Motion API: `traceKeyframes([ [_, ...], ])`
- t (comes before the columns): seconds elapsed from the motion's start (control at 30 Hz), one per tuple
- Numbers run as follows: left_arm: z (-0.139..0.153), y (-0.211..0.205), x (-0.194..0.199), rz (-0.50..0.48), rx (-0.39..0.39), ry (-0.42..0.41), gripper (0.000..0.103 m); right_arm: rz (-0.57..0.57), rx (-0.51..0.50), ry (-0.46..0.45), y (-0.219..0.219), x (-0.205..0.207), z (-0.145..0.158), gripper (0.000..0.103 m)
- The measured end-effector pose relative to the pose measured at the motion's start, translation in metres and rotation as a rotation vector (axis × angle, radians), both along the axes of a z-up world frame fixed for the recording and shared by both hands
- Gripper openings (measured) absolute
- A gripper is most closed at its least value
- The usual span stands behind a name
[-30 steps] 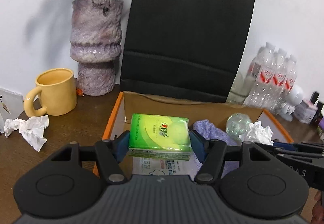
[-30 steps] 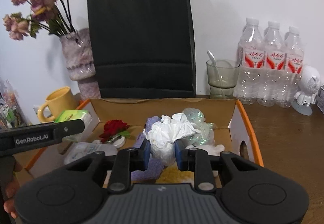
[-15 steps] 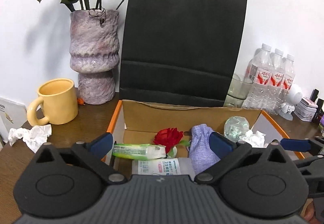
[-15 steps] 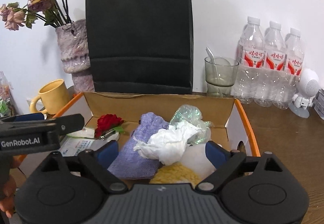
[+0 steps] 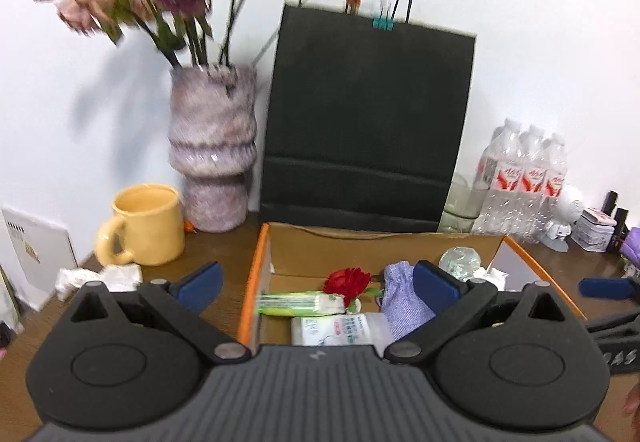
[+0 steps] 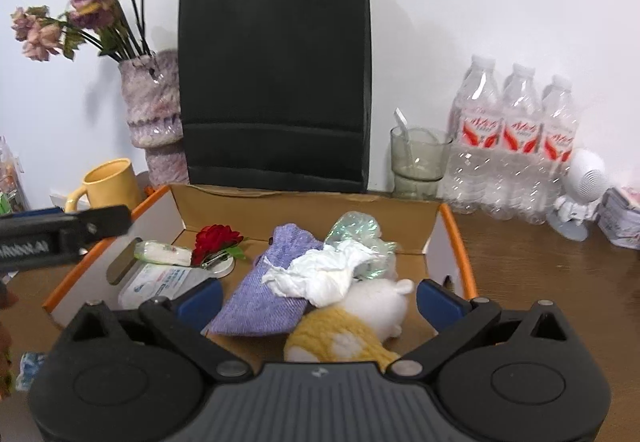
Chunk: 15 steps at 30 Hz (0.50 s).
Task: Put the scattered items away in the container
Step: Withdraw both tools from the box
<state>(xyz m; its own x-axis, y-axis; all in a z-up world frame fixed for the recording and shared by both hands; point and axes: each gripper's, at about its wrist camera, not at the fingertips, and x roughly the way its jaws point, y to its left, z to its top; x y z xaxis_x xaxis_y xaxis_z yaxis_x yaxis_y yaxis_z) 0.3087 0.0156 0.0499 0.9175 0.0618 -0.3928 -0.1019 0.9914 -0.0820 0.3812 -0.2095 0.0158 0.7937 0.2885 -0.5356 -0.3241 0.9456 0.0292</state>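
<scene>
An orange-edged cardboard box holds a green tissue pack, a red rose, a wet-wipe pack, a purple pouch, a crumpled white tissue, an iridescent wrapper and a plush toy. My left gripper is open and empty above the box's near left corner. My right gripper is open and empty above the box's near side. A crumpled tissue lies on the table left of the box.
A yellow mug, a vase with dried flowers and a black paper bag stand behind the box. A glass, water bottles and a white figurine stand at the right.
Both grippers opened: the left let go of the green tissue pack, the right of the crumpled tissue, both now in the box. Both grippers then pulled back and up.
</scene>
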Motion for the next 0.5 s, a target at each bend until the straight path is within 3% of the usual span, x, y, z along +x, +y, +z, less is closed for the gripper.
traceKeyframes([
  [0.23, -0.005, 0.017, -0.069, -0.02, 0.067, -0.039, 0.103, 0.017, -0.015, -0.095, -0.035, -0.07, 0.006, 0.103],
  [0.5, -0.027, 0.048, -0.131, -0.004, 0.01, -0.022, 0.103, 0.022, 0.008, -0.084, -0.069, -0.139, -0.015, 0.103],
])
